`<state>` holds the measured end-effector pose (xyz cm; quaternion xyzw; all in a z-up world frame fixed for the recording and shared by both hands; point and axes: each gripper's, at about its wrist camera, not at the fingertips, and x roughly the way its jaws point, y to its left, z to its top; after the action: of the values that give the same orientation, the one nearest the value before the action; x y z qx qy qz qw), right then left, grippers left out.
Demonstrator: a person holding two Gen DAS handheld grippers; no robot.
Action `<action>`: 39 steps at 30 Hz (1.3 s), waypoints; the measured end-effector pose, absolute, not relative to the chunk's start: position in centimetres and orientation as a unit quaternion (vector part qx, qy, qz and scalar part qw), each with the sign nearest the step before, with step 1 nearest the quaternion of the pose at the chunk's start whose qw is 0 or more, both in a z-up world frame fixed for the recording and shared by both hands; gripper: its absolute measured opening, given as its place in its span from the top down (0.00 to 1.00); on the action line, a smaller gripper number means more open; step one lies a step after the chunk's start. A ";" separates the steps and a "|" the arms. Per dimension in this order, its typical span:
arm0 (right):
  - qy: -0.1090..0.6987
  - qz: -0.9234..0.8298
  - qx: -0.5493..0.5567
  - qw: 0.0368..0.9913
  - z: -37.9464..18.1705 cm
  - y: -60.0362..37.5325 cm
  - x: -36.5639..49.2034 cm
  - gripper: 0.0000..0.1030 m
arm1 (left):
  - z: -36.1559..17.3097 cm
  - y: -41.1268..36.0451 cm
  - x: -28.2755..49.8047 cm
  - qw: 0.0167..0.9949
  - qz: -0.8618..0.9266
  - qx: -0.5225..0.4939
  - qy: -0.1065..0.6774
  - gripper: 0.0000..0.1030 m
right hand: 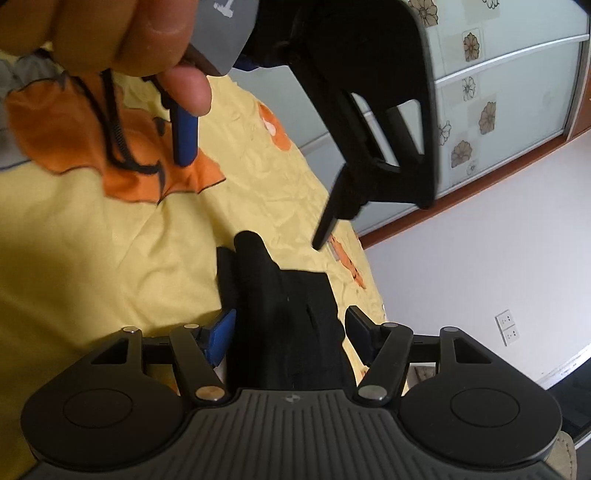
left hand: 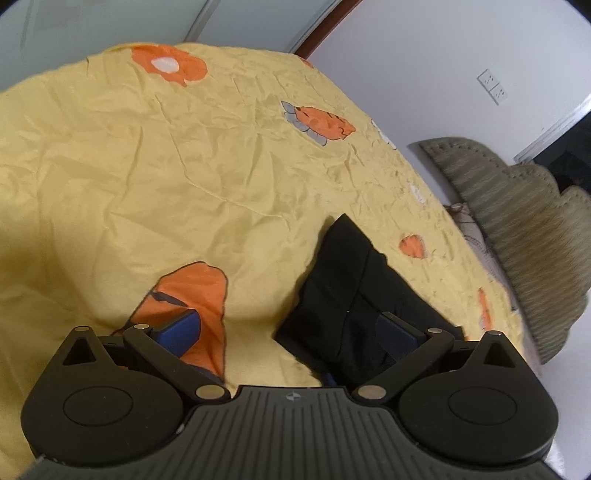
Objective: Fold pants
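Note:
The black pants lie bunched on a yellow bedsheet with orange flower prints. My left gripper is open, its blue pads wide apart; the right pad sits over the pants, the left over an orange print. In the right wrist view the pants run between the pads of my right gripper, which is open around the cloth. The left gripper and the hand that holds it hang above the bed in that view.
The bed's edge runs along the right, with white floor and a green-grey rug beyond. A wall socket is on the white wall. A wardrobe with flowered glass doors stands behind the bed.

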<state>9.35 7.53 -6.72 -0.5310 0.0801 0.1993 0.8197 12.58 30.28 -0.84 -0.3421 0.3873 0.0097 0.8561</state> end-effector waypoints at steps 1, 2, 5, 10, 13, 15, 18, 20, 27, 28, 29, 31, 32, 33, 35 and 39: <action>0.081 0.203 -0.532 0.818 -6.7 7.7 9.7 0.47 | -1.0 30.5 12.9 0.850 0.004 -0.356 0.389 0.01; 0.081 0.205 -0.533 0.817 -7.0 7.9 10.0 0.59 | -1.2 30.6 13.1 0.843 -0.001 -0.368 0.392 0.01; 0.098 0.230 -0.520 0.816 -7.8 7.6 10.5 0.86 | -1.8 30.4 14.1 0.821 -0.038 -0.399 0.406 0.01; 0.145 0.270 -0.382 0.872 -4.4 5.3 11.7 0.91 | -3.7 29.5 17.1 0.781 -0.090 -0.449 0.426 0.01; 0.159 0.281 -0.310 0.894 -2.1 3.5 12.6 0.91 | -4.7 29.0 19.0 0.765 -0.096 -0.474 0.425 0.01; 0.167 0.286 -0.277 0.902 -1.1 2.7 13.2 0.91 | -5.1 29.0 20.1 0.752 -0.097 -0.501 0.417 0.01; 0.177 0.292 -0.238 0.909 -0.3 1.8 13.6 0.91 | -6.0 29.0 22.1 0.731 -0.105 -0.539 0.405 0.01; 0.179 0.294 -0.222 0.912 -0.2 1.3 13.5 0.90 | -6.3 28.9 23.1 0.722 -0.123 -0.551 0.400 0.06; 0.217 0.342 -0.107 0.908 2.4 -3.2 13.7 0.90 | -5.9 28.1 24.3 0.736 -0.142 -0.519 0.411 0.51; 0.225 0.333 -0.073 0.913 2.7 -4.4 14.4 0.90 | -5.9 28.2 24.2 0.740 -0.140 -0.514 0.411 0.56; 0.233 0.312 -0.062 0.919 2.7 -5.1 14.9 0.90 | -5.9 28.3 23.9 0.744 -0.140 -0.508 0.410 0.67; 0.249 0.256 -0.089 0.930 2.2 -5.5 16.6 0.90 | -5.5 28.3 23.5 0.761 -0.141 -0.487 0.405 0.74; 0.256 0.241 -0.105 0.930 1.7 -5.3 17.4 0.89 | -5.1 28.0 23.3 0.772 -0.141 -0.472 0.401 0.80; 0.263 0.239 -0.110 0.928 1.3 -5.1 18.0 0.89 | -4.7 27.8 22.9 0.780 -0.144 -0.462 0.398 0.81; 0.269 0.255 -0.087 0.925 0.8 -4.6 18.6 0.90 | -3.5 26.9 22.3 0.808 -0.141 -0.421 0.388 0.82; 0.254 0.278 -0.050 0.925 0.8 -4.3 18.5 0.89 | -0.2 24.1 20.3 0.858 -0.131 -0.340 0.362 0.84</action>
<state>18.50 -4.32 0.78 -0.0502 0.2538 0.2781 0.9251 20.32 24.14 -0.15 -0.3404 0.3622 -0.1313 0.8577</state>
